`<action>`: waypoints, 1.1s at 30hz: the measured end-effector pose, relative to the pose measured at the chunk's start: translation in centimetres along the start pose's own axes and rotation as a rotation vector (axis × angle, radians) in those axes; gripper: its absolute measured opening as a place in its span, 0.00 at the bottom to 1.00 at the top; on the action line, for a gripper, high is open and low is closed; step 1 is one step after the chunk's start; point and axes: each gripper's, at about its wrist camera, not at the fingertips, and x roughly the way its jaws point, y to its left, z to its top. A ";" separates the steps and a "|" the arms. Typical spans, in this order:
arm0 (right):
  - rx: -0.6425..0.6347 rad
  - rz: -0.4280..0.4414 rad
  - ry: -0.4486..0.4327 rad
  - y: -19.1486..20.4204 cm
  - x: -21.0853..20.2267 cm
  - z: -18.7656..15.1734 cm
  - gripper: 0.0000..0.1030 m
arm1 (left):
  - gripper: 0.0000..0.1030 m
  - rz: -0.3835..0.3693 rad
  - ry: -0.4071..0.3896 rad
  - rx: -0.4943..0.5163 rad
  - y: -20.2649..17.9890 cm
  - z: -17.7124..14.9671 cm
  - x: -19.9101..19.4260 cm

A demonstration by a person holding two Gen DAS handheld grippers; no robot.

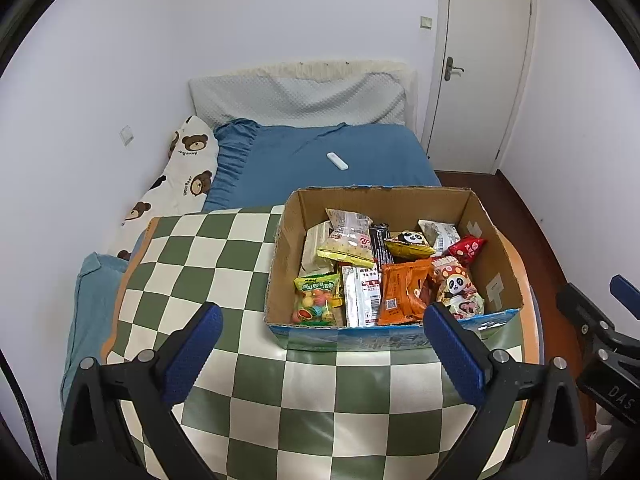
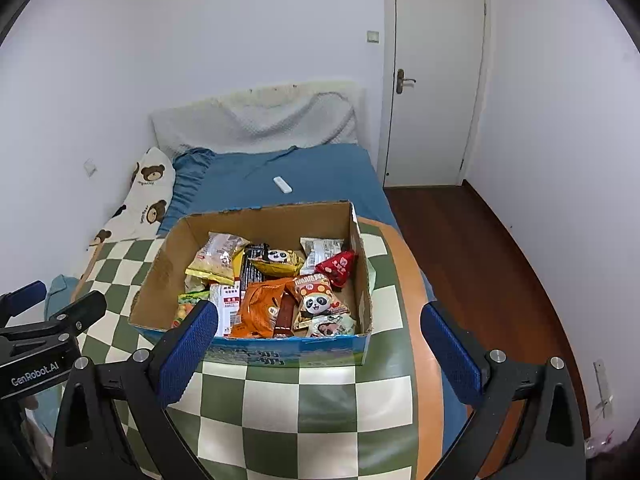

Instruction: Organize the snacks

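Snacks [image 1: 384, 276] all sat jumbled in the cardboard box [image 1: 496, 280] on the checkered mat [image 1: 208, 256]; none lay outside. Fits sorted-in or pre-unpack. Left tool [image 1: 322, 346] and right tool [image 2: 320, 344] wide open, empty.

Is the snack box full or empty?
Nearly full. The cardboard box holds many snack packets covering most of its bottom; a bare patch of floor shows at the right side in the right wrist view.

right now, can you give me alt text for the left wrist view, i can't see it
An open cardboard box full of mixed snack packets sits on a green-and-white checkered cloth on a blue bed. The left gripper is open and empty in front of it; a closed door is behind.
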 end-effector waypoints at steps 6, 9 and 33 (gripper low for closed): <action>0.002 -0.001 0.007 0.1 0.8 -0.1 1.00 | 1.00 0.001 0.006 0.000 0.0 0.1 0.4; 0.002 0.000 0.008 0.1 0.8 -0.1 1.00 | 1.00 -0.005 0.007 0.000 -0.1 0.1 0.6; 0.008 -0.008 0.012 0.2 1.2 -0.7 1.00 | 1.00 -0.008 0.008 -0.003 -0.1 0.2 0.9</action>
